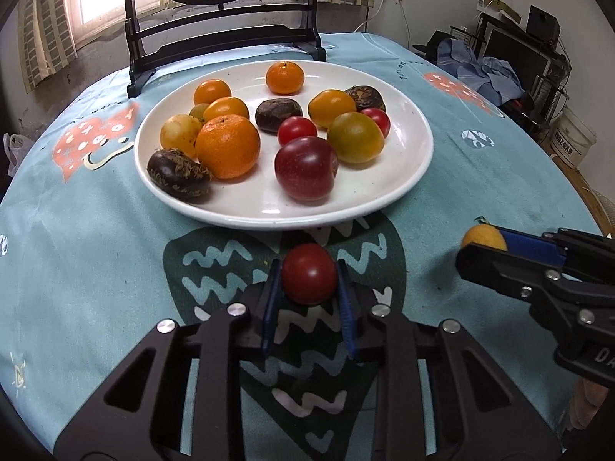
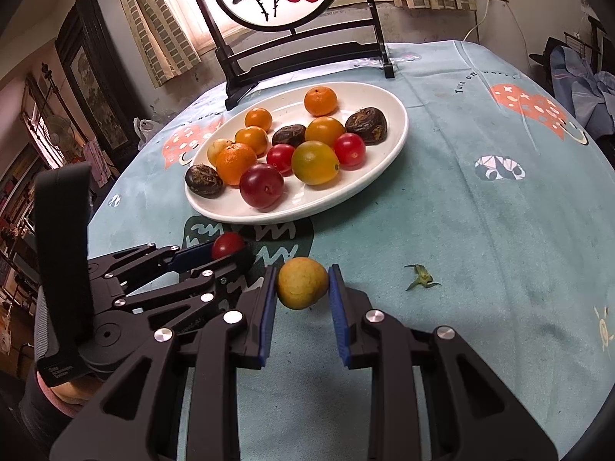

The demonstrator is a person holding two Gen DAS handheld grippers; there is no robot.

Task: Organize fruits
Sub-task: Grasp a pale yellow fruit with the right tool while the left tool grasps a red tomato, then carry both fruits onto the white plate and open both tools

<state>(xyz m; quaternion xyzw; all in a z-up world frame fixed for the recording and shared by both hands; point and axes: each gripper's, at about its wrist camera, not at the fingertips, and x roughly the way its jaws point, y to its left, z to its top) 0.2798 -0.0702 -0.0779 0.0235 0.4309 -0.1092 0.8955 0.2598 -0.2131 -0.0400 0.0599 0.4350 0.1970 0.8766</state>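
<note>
My left gripper (image 1: 308,269) is shut on a red cherry tomato (image 1: 309,280), just in front of the white plate (image 1: 269,219). The plate carries several fruits: oranges, yellow and red tomatoes, a dark red plum (image 1: 305,169) and dark brown wrinkled fruits. In the right wrist view my right gripper (image 2: 303,272) is shut on a small yellow fruit (image 2: 301,284), low over the teal tablecloth and to the right of the left gripper (image 2: 230,250). The plate (image 2: 307,212) lies beyond both grippers. The left wrist view shows the right gripper (image 1: 485,247) at the right edge with the yellow fruit (image 1: 482,236).
A black wooden stand with a round painted panel (image 1: 223,38) stands just behind the plate. A green stem scrap (image 2: 421,277) lies on the cloth to the right of my right gripper. The round table's edge curves away on the right, with furniture beyond it.
</note>
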